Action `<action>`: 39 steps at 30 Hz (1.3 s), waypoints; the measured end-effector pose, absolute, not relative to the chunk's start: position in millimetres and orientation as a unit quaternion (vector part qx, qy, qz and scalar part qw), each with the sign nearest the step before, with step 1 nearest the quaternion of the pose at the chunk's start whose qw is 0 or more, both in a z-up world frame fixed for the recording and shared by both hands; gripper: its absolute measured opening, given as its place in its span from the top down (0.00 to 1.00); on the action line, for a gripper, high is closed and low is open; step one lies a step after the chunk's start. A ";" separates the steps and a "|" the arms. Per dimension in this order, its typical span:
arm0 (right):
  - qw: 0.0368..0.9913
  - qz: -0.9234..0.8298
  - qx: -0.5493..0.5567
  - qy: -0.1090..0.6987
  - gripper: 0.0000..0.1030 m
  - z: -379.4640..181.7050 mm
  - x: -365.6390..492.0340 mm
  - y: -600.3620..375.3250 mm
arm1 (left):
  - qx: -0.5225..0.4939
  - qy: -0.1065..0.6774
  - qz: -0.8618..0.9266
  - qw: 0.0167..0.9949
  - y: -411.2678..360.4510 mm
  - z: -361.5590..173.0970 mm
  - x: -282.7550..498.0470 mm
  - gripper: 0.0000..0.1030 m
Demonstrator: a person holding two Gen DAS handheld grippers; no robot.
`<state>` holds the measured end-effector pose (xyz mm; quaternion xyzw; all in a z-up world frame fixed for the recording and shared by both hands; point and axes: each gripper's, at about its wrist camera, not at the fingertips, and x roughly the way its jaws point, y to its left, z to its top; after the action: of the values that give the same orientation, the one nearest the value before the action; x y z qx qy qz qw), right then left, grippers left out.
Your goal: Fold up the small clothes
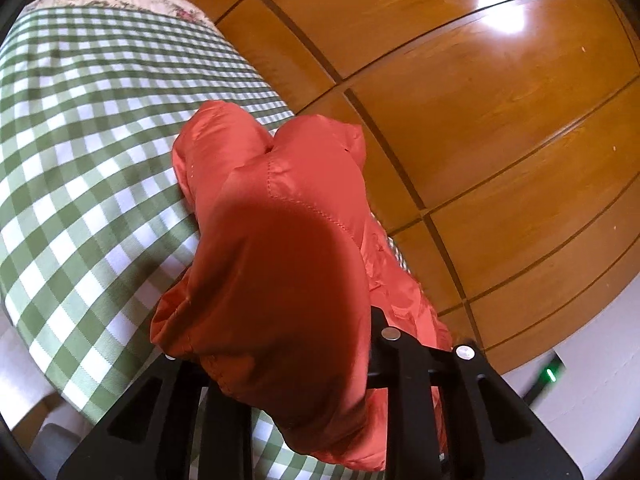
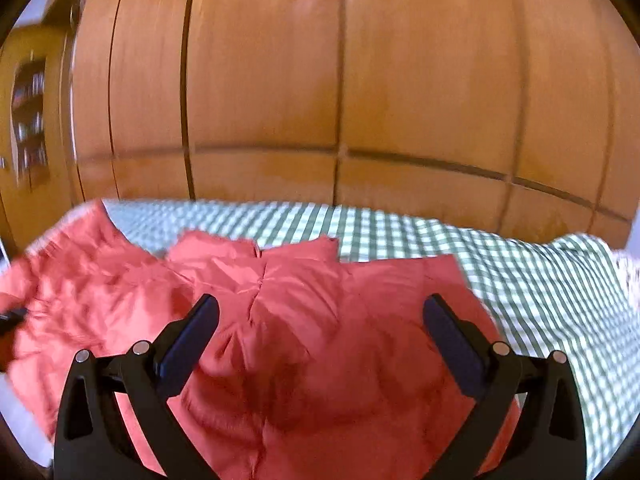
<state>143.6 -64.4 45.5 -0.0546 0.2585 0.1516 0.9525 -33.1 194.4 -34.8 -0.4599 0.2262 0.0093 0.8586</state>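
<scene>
Pinching a bunched fold of the red garment (image 1: pixel 280 240), the left claw (image 1: pixel 288 364) was nearly shut, lifting cloth off the checked bedcover (image 1: pixel 80 120). The right claw (image 2: pixel 320 320) gaped wide and empty just above the garment's near middle, its length running left to right.

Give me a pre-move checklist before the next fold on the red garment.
1. Left gripper clamped on the red garment: ok, fabric bunches over its fingers and drapes from them.
2. Right gripper free of cloth: ok, fingers spread wide above the garment, nothing between them.
3. Garment on the checked cloth: ok, most of it lies there.
4. Garment flat: not ok, wrinkled and bunched.
5. Fold landing area clear: cannot tell, right view is blurred.
</scene>
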 end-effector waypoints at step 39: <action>0.942 0.140 0.041 0.301 0.02 4.5 81.9 -160.7 | 0.102 0.191 -0.202 0.955 -42.7 99.0 30.3 0.79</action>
<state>81.9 -160.7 4.5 0.0408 0.3011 0.1395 0.9424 30.3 -42.7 99.0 0.1022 0.1914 -0.2021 0.9550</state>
